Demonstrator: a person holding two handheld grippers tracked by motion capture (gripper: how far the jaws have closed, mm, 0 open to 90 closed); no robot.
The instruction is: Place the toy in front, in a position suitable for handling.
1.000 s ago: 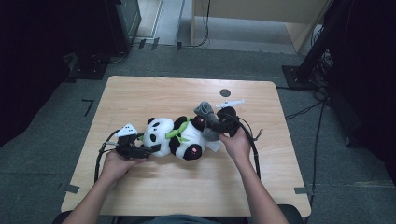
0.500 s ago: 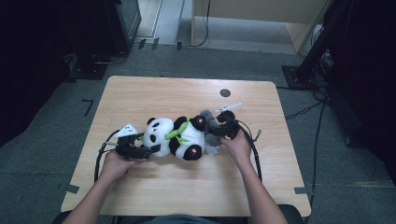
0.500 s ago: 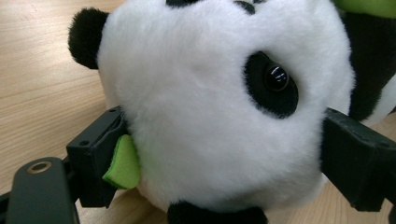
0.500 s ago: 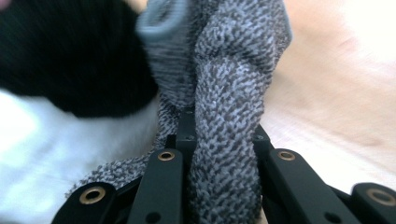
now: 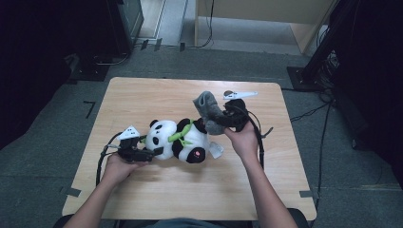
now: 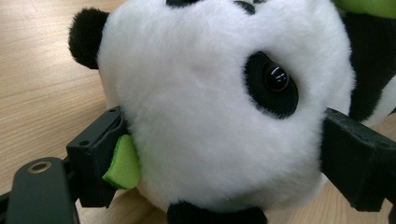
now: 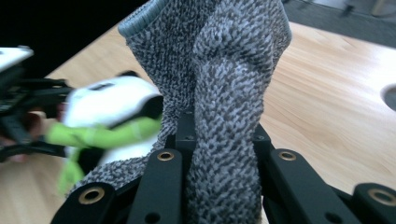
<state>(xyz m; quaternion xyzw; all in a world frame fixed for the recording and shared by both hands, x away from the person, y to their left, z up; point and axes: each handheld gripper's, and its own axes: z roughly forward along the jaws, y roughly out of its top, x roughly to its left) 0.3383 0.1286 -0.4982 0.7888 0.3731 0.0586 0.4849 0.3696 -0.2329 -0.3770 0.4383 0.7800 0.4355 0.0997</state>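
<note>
Left tool (image 5: 153, 153) is clamped across the panda's (image 5: 178, 140) plush head, which squashes easily, low on the worktop (image 5: 142, 95). Right tool (image 5: 223, 121) pinches the limp, light grey sock (image 5: 206, 107); grip near its cuff.
</note>
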